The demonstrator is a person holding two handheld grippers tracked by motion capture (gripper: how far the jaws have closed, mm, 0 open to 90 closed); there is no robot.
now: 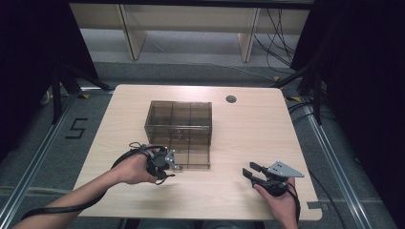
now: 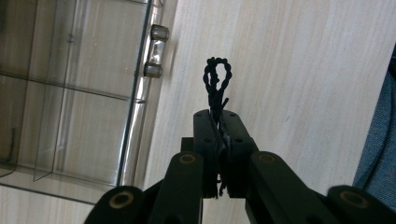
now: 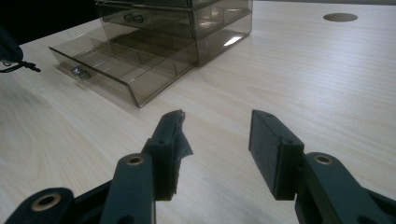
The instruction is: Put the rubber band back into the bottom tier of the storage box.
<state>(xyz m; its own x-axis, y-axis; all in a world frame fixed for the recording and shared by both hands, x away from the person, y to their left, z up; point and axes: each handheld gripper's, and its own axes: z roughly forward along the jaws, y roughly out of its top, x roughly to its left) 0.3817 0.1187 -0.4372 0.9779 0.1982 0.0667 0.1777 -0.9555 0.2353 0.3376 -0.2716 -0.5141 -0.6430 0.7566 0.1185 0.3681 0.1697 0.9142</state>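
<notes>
The left hand [image 1: 136, 168] holds the left gripper [image 1: 168, 160] low over the table, pointing to the person's right. The left forearm [image 1: 71, 198] comes in from the lower left corner, with the cable [image 1: 57, 207] trailing along it. In the left gripper view the two jaws are pressed together on a thin black twisted cord [image 2: 216, 84], whose loop stands out just beyond the fingertips. The right hand [image 1: 279, 198] holds the right gripper [image 1: 252, 171], pointing up and left. In the right gripper view its jaws stand wide apart, with nothing between the pads [image 3: 264, 140].
</notes>
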